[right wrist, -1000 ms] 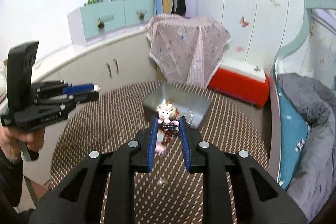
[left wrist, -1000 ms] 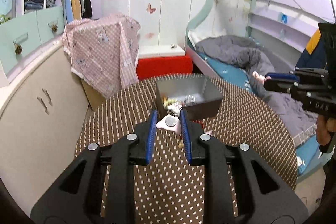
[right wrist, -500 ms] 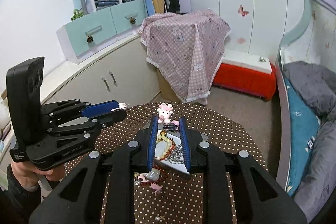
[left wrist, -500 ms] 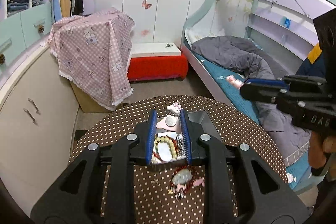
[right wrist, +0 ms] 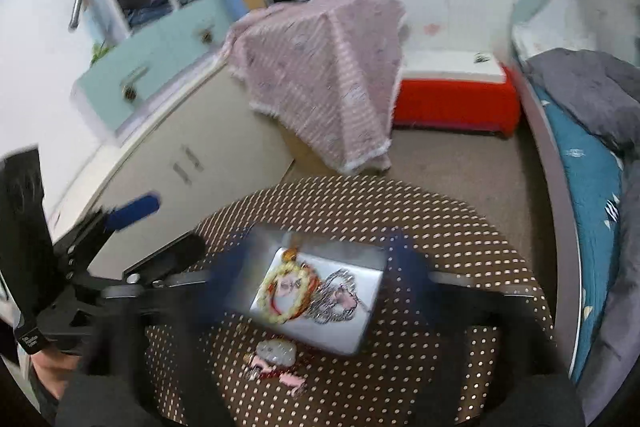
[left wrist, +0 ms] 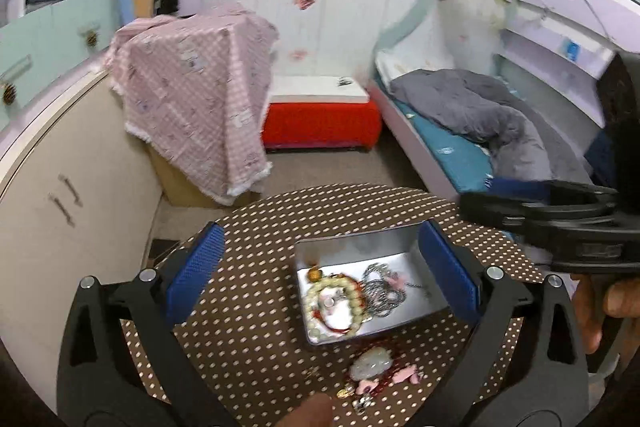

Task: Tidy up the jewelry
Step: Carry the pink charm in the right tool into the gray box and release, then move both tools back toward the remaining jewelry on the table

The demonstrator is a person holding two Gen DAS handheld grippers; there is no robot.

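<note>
Two pairs of tongs hang over the round polka-dot counter (left wrist: 256, 307), the left tongs (left wrist: 320, 269) spread wide and empty, the right tongs (right wrist: 316, 281) also apart though blurred. The silver tin (left wrist: 404, 247) sits mid-counter holding a bead bracelet (left wrist: 332, 303) and chain. A loose pendant cluster (left wrist: 372, 367) lies just outside its near edge, below both tongs, with bare counter around it.

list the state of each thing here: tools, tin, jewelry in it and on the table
left tool: open wide, empty, above the table
right tool: blurred, looks open, empty
metal tin: lidless, upright on the dotted table
bead bracelet: lying coiled inside the tin
silver chain: heaped inside the tin, beside the bracelet
pendant with pink charms: on the table, outside the tin
</note>
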